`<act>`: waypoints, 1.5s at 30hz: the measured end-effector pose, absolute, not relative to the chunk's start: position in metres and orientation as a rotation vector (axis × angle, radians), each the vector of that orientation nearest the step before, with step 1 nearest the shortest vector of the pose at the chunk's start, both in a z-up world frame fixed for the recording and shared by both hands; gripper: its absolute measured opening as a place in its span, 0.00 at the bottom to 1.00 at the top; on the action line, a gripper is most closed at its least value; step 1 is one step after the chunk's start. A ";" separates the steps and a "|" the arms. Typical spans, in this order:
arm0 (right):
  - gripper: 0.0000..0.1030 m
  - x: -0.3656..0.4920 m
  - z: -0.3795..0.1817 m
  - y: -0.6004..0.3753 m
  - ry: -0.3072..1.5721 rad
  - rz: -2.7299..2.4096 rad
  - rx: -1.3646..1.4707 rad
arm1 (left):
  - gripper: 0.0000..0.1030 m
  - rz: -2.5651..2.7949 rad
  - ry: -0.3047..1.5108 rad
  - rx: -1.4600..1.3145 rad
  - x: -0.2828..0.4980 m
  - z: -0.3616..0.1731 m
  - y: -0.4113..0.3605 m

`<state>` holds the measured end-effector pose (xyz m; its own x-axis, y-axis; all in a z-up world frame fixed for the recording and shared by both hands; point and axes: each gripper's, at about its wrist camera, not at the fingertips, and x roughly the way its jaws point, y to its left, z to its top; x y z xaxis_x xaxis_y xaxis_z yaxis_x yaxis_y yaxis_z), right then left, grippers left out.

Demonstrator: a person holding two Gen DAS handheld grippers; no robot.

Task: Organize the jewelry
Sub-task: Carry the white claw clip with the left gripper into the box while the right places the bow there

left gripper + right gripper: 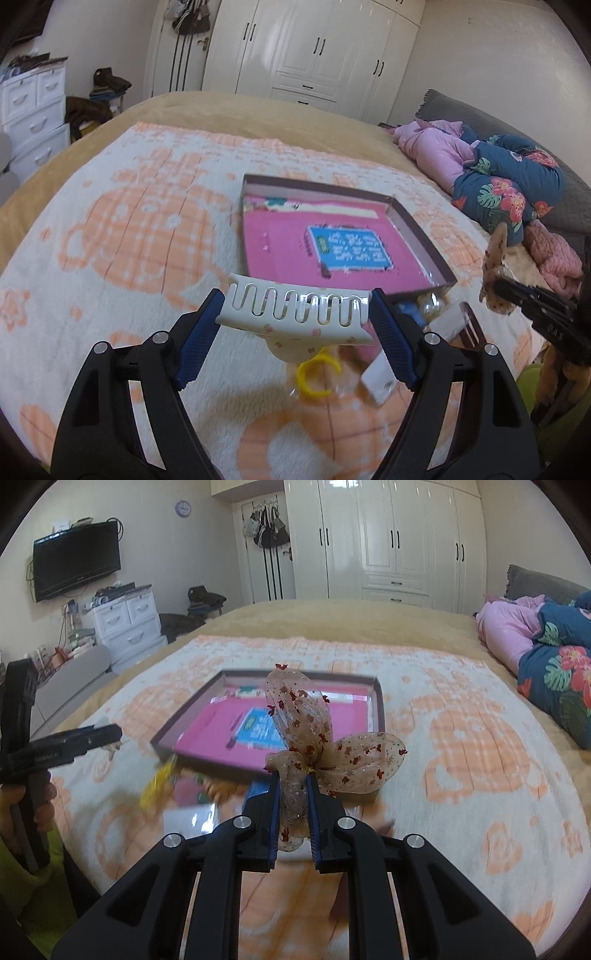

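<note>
1. Two grippers hold pieces above the bed: the left gripper clamps a white claw hair clip; it could twist loose.
2. The right gripper pinches a sheer bow short of the box lid; soft fabric may slip.

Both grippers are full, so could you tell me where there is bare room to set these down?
The tray floor is bare. The blanket right of it is free. Its near edge is crowded by a yellow ring and a card.
</note>
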<state>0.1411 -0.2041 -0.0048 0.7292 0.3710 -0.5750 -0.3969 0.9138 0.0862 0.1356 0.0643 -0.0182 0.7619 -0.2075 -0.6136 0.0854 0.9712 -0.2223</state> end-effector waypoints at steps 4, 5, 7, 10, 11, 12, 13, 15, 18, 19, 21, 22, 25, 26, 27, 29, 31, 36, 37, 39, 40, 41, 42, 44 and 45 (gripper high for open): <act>0.13 0.164 0.004 -0.201 0.601 0.429 -0.049 | 0.68 -0.162 0.667 -0.165 0.153 -0.010 0.054; 0.13 0.169 0.005 -0.201 0.600 0.428 -0.048 | 0.68 -0.163 0.665 -0.161 0.158 -0.009 0.052; 0.13 0.180 0.006 -0.200 0.596 0.430 -0.048 | 0.68 -0.169 0.664 -0.157 0.167 -0.009 0.048; 0.13 0.194 0.006 -0.199 0.600 0.427 -0.043 | 0.68 -0.174 0.667 -0.149 0.181 -0.010 0.041; 0.13 0.198 0.005 -0.199 0.601 0.427 -0.040 | 0.68 -0.176 0.668 -0.147 0.186 -0.011 0.039; 0.13 0.204 0.004 -0.199 0.607 0.426 -0.037 | 0.68 -0.176 0.671 -0.146 0.190 -0.012 0.037; 0.13 0.209 0.002 -0.199 0.614 0.425 -0.033 | 0.68 -0.179 0.676 -0.146 0.195 -0.013 0.034; 0.13 0.217 -0.002 -0.198 0.630 0.426 -0.026 | 0.68 -0.183 0.684 -0.137 0.204 -0.017 0.029; 0.13 0.228 -0.010 -0.195 0.657 0.423 -0.026 | 0.68 -0.187 0.692 -0.118 0.214 -0.021 0.023; 0.13 0.232 -0.014 -0.193 0.669 0.421 -0.030 | 0.68 -0.190 0.697 -0.110 0.217 -0.024 0.020; 0.13 0.236 -0.020 -0.191 0.685 0.421 -0.039 | 0.68 -0.192 0.709 -0.101 0.224 -0.028 0.017; 0.13 0.239 -0.023 -0.189 0.693 0.419 -0.044 | 0.68 -0.192 0.714 -0.099 0.227 -0.030 0.016; 0.14 0.242 -0.031 -0.185 0.708 0.419 -0.053 | 0.68 -0.189 0.725 -0.087 0.232 -0.035 0.016; 0.14 0.244 -0.035 -0.183 0.718 0.420 -0.057 | 0.68 -0.188 0.729 -0.085 0.234 -0.037 0.016; 0.14 0.245 -0.038 -0.183 0.727 0.420 -0.058 | 0.68 -0.188 0.733 -0.083 0.235 -0.039 0.016; 0.14 0.248 -0.043 -0.181 0.743 0.420 -0.060 | 0.68 -0.185 0.739 -0.075 0.239 -0.042 0.017; 0.15 0.249 -0.048 -0.178 0.758 0.422 -0.063 | 0.68 -0.183 0.745 -0.076 0.242 -0.044 0.018; 0.18 0.250 -0.058 -0.174 0.784 0.414 -0.066 | 0.68 -0.183 0.746 -0.059 0.242 -0.048 0.017; 0.18 0.251 -0.060 -0.174 0.787 0.413 -0.065 | 0.68 -0.183 0.749 -0.062 0.243 -0.049 0.017; 0.20 0.251 -0.062 -0.173 0.795 0.408 -0.066 | 0.68 -0.182 0.756 -0.071 0.243 -0.051 0.018; 0.22 0.250 -0.063 -0.173 0.795 0.407 -0.066 | 0.68 -0.178 0.758 -0.077 0.243 -0.053 0.019; 0.27 0.249 -0.064 -0.172 0.792 0.406 -0.067 | 0.68 -0.177 0.760 -0.080 0.243 -0.053 0.020; 0.32 0.248 -0.064 -0.172 0.788 0.404 -0.069 | 0.69 -0.175 0.761 -0.084 0.242 -0.054 0.021; 0.40 0.246 -0.063 -0.173 0.778 0.401 -0.070 | 0.69 -0.173 0.763 -0.085 0.242 -0.055 0.022; 0.45 0.246 -0.063 -0.173 0.776 0.397 -0.071 | 0.69 -0.172 0.763 -0.085 0.241 -0.055 0.022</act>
